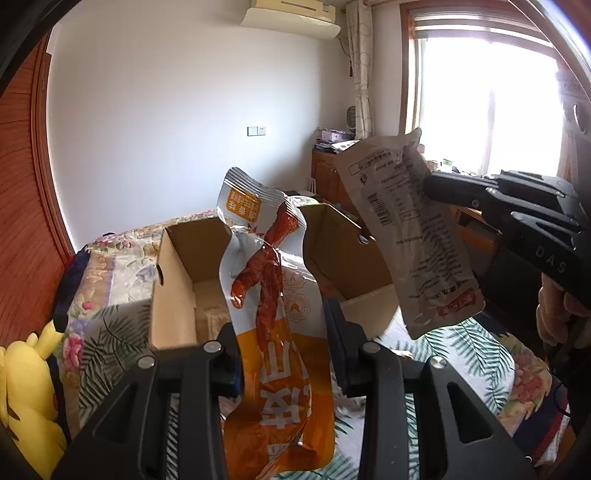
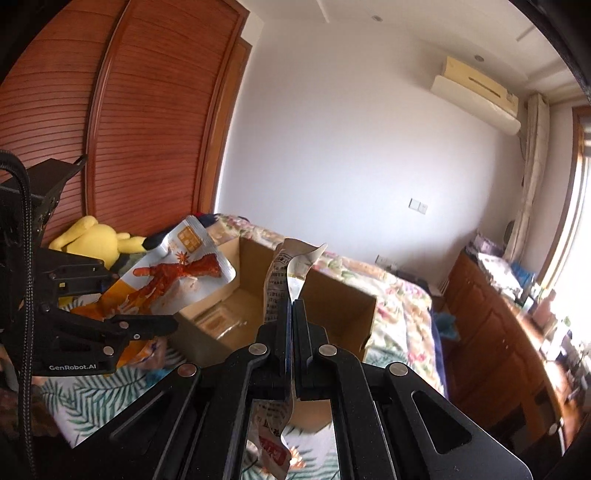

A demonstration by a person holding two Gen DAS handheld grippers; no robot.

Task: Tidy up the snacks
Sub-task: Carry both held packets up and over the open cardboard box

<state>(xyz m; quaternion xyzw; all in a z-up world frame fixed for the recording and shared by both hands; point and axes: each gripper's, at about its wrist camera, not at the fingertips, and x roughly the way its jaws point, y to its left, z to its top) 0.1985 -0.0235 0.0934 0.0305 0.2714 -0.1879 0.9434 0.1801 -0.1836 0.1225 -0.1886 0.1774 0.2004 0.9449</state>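
Black jaws of the left gripper (image 1: 284,354) stand spread around an orange-and-white snack packet (image 1: 275,332), while the right gripper (image 2: 293,314) pinches a beige snack pouch (image 1: 410,236) tight. Both packets hang above a leaf-and-flower bedspread (image 1: 469,347), partly screening the open cardboard box (image 2: 332,295) behind. Beyond lie a yellow plush toy (image 2: 96,236), a louvred wooden wardrobe (image 2: 147,110) and a white wall with an air conditioner (image 1: 291,14).

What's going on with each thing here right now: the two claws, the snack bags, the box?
left gripper: fingers apart, orange-and-white snack packet between them, grip unclear.
right gripper: shut on the tan snack packet.
orange-and-white snack packet: held up, crumpled, sealed.
tan snack packet: held in the air, printed back showing.
cardboard box: open on the bed, some packets inside.
yellow plush toy: lying by the wardrobe.
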